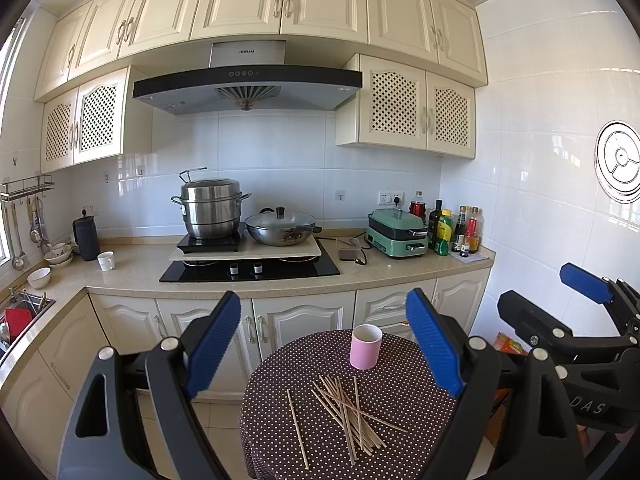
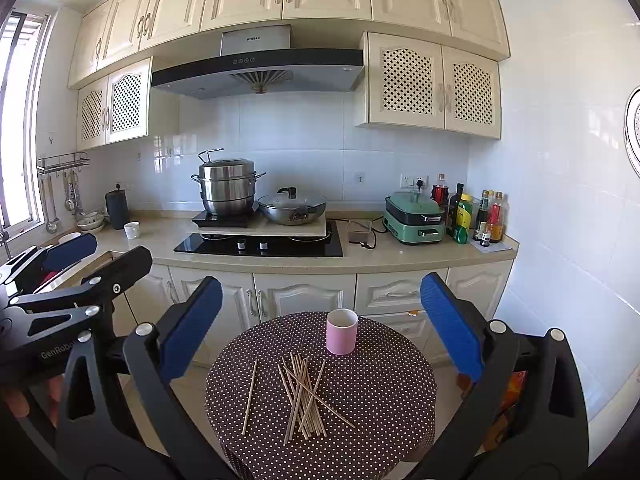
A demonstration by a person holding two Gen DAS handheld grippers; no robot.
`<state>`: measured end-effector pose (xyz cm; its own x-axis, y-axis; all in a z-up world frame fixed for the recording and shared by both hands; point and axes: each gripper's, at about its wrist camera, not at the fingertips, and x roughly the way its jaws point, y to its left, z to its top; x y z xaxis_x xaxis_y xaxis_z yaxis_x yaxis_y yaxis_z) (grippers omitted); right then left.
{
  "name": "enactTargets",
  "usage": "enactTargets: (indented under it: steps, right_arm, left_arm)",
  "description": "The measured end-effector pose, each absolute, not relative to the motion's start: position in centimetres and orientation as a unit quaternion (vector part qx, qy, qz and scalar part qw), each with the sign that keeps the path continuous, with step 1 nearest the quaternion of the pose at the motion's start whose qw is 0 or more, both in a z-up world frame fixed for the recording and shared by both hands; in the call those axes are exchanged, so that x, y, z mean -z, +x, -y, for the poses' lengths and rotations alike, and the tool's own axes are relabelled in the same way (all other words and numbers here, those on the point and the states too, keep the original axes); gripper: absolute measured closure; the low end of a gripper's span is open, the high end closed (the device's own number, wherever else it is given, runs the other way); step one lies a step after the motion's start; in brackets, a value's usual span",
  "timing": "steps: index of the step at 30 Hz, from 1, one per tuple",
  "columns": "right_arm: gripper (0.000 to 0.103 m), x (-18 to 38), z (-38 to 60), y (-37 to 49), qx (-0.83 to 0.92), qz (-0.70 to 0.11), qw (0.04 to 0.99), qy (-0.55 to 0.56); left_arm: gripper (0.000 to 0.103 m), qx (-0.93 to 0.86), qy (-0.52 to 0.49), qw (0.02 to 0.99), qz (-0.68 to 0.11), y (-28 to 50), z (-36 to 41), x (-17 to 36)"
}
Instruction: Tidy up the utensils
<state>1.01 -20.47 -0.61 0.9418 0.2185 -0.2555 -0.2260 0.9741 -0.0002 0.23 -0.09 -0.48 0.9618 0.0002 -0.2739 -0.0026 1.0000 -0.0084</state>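
— Left gripper [image 1: 324,346]? Right gripper [image 2: 320,326]?
— Both spread wide, blue pads far apart, nothing between them. Both raised above the round surface [image 2: 384,392] with the brown polka-dot cloth, not touching anything on it. Right gripper also in sight at the far right edge of the left wrist view, its one visible blue pad up near the white wall.

— Chopsticks?
— Lying loose on the cloth, on the near half of the surface. Most in a crossed heap of wooden chopsticks [image 2: 303,396], overlapping at several angles. One single chopstick [image 2: 249,397] apart from the heap, to its left, roughly parallel to it, flat on the cloth.

— Cup?
— Pink cup [image 2: 341,331], upright, white inside, mouth open upward. Near the far edge of the surface, just beyond the heap and slightly to its right. Not touching the chopsticks. Contents not visible from either view.

— Behind the surface?
— Cream cabinets, a kitchen counter [image 2: 384,258] with a black hob [image 2: 260,246], a steel steamer pot [image 2: 228,188] and a lidded wok [image 2: 292,208] side by side on a board over it. Green electric cooker [image 2: 414,218] farther right, with bottles [image 2: 476,216] beside it in the corner. White mug [image 2: 131,230] to the left of the hob.
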Motion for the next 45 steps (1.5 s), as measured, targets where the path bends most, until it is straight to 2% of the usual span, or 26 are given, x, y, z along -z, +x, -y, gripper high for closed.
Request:
enactTargets:
  steps: [31,45]
  right_arm:
    - [0.006,2.3,18.6,2.2,-0.104,-0.146,0.984,-0.015]
    - [0.006,4.5,17.4,6.4,-0.110,-0.209,0.972,-0.015]
  left_arm:
    - [0.020,0.009,-0.007,0.988,-0.154,1.7,-1.5,1.4]
    - [0.020,0.022,-0.004,0.974,-0.224,6.5,-3.4,5.1]
